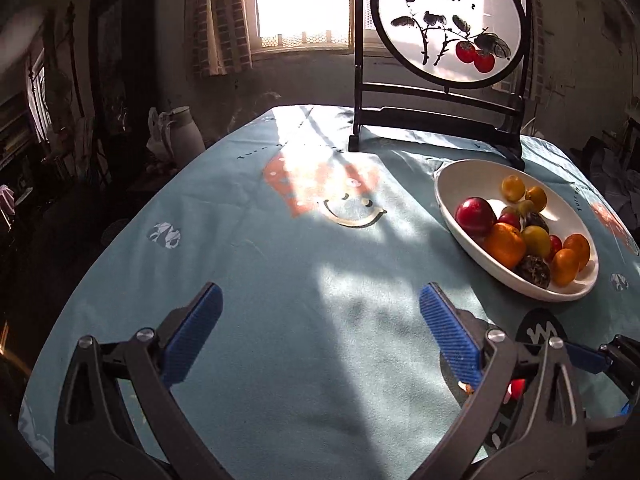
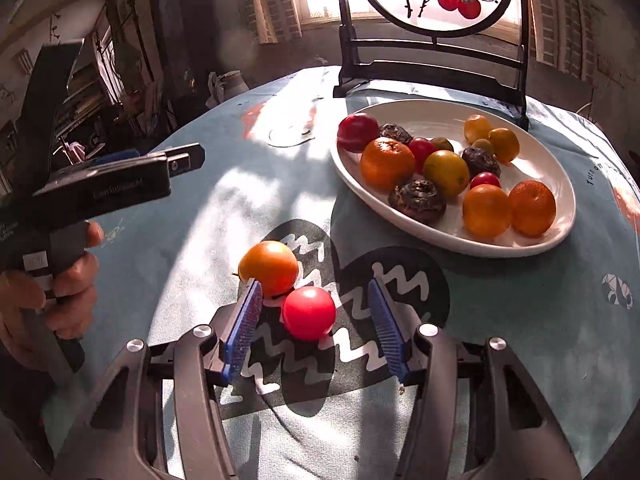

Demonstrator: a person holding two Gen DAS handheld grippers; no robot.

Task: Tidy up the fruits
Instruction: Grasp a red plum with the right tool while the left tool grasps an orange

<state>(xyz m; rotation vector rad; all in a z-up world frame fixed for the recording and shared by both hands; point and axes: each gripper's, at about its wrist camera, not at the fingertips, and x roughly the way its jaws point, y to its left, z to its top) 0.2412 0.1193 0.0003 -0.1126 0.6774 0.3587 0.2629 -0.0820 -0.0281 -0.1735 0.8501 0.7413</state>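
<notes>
A white oval plate (image 2: 432, 114) holds several fruits: oranges, red and yellow ones, dark wrinkled ones. It also shows in the left wrist view (image 1: 460, 176) at the right. On the cloth a red fruit (image 2: 309, 312) lies between the open blue pads of my right gripper (image 2: 316, 316), untouched. An orange-yellow fruit (image 2: 269, 266) sits just beyond the left pad (image 2: 244, 332). My left gripper (image 1: 320, 336) is open and empty over bare cloth; it shows at the left of the right wrist view (image 2: 180, 162).
A dark wooden stand with a round painted screen (image 1: 446, 20) stands behind the plate. The round table has a light blue cloth (image 1: 280, 272) with dark printed patches (image 2: 372, 280). A white jug (image 1: 184, 132) sits beyond the far left edge.
</notes>
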